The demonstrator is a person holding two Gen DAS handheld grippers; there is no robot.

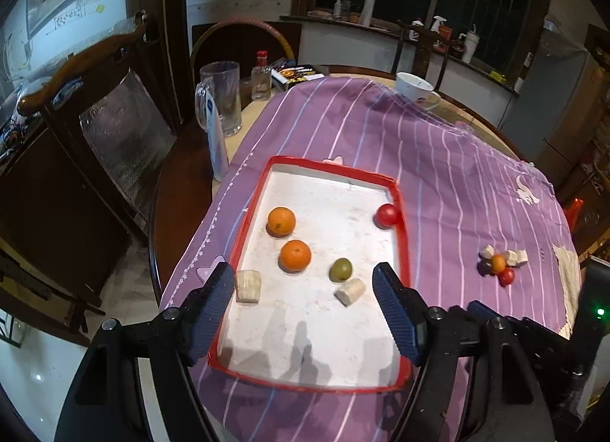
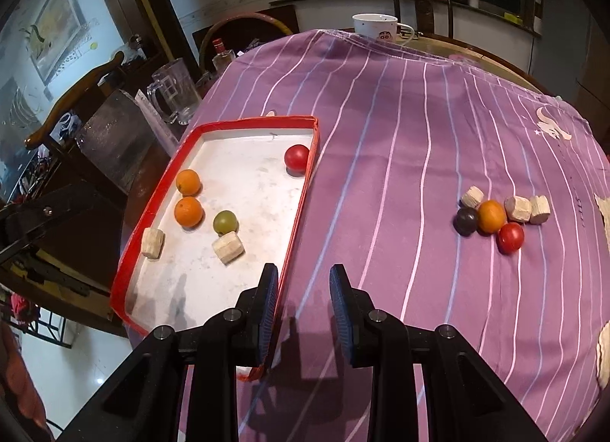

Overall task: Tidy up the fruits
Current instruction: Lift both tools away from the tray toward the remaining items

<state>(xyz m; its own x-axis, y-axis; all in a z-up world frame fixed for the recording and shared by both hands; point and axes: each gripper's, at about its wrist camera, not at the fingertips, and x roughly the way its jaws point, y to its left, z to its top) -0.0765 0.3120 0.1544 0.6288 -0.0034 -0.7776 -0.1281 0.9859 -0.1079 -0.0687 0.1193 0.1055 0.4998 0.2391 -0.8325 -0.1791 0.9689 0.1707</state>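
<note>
A purple striped cloth (image 2: pixel 400 144) drapes the round wooden table (image 1: pixel 179 190) in a dim dining room, where we hold our left gripper (image 1: pixel 304 282) spread wide and empty above the near half of a red-rimmed tray (image 1: pixel 401 236). On the tray's scuffed white floor lie two oranges (image 1: pixel 294 255), side by side near the left rim, a green fruit (image 1: pixel 340 269) just beside a pale wooden block (image 1: pixel 350 291), a second block (image 1: pixel 248 286) against the left rim, and a red fruit (image 1: pixel 386 215) touching the right rim. Our right gripper (image 2: pixel 301 291) hangs over the cloth at the tray's right edge, jaws parted with nothing between them. Well to the right, a cluster waits on the cloth: a dark plum (image 2: pixel 466 221), an orange fruit (image 2: pixel 491 216), a red tomato (image 2: pixel 510 237) and three pale blocks (image 2: pixel 517 208). Beyond the cloth stand a glass mug (image 1: pixel 221 99), a clear red-capped bottle (image 1: pixel 261 76) and a white cup (image 2: pixel 375 26). A carved wooden chair (image 1: pixel 87 72) sits at left, a framed picture (image 2: pixel 57 26) hangs on the wall, and bottles line the sill (image 1: pixel 381 24) under dark windows.
</note>
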